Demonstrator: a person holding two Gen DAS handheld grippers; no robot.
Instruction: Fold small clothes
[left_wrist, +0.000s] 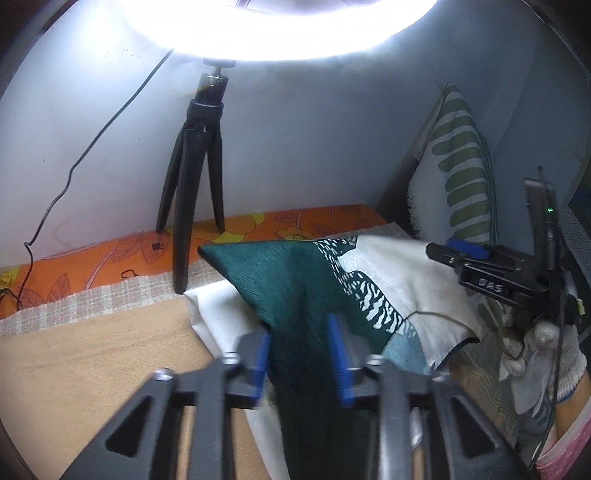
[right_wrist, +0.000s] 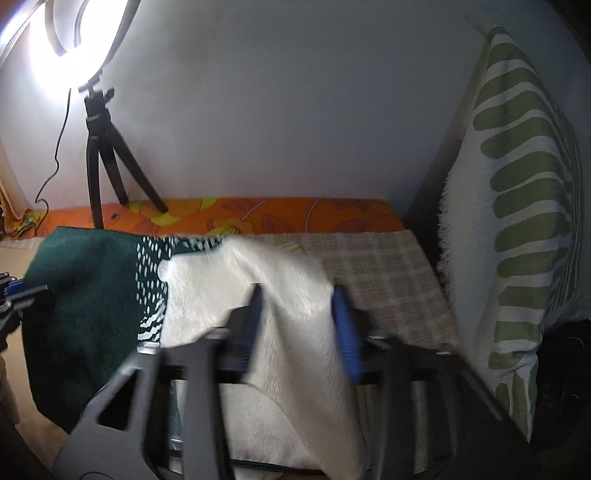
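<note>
Holding the cloth (left_wrist: 295, 280) up off the bed (left_wrist: 85, 354) between both claws, I judge the fold as only begun: it hangs draped with one part doubled over, no flat crease set, and it has yet to be laid down and smoothed. My left claw (left_wrist: 301, 350) pinches the green end; my right claw (right_wrist: 299, 325) has white fabric between its pads, though blur leaves me unable to tell if it grips. Only "DAS" reads, on the right claw's body.

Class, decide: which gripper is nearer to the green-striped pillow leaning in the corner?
Right. The right gripper holds the cloth's white end just beside the green-striped pillow; the left gripper holds the dark green end, farther away.
</note>
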